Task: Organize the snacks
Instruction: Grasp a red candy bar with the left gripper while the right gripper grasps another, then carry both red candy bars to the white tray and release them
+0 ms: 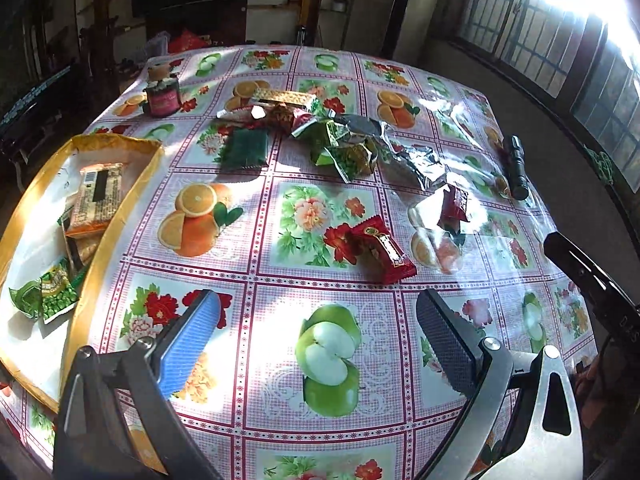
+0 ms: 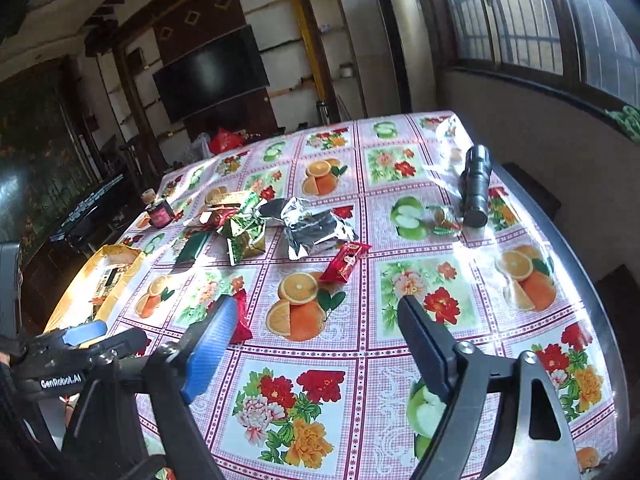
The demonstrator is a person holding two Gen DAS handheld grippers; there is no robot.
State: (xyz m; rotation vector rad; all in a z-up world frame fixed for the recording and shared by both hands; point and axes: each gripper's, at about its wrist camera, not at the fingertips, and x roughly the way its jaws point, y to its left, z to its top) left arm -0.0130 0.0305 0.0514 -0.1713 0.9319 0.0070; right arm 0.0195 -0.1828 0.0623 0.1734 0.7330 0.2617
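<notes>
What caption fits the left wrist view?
Open left gripper above the fruit-print tablecloth, red snack ahead, yellow tray at left holding snacks.

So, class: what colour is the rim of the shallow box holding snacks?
Yellow-gold, around a white inside; the shallow snack box shows best in the left wrist view.

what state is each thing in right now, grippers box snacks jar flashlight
left gripper: open, empty
right gripper: open, empty
yellow box: open, some snacks inside
red snack packet: lying loose on the table
silver wrapper: crumpled
jar: upright, lid on
flashlight: lying on its side
</notes>
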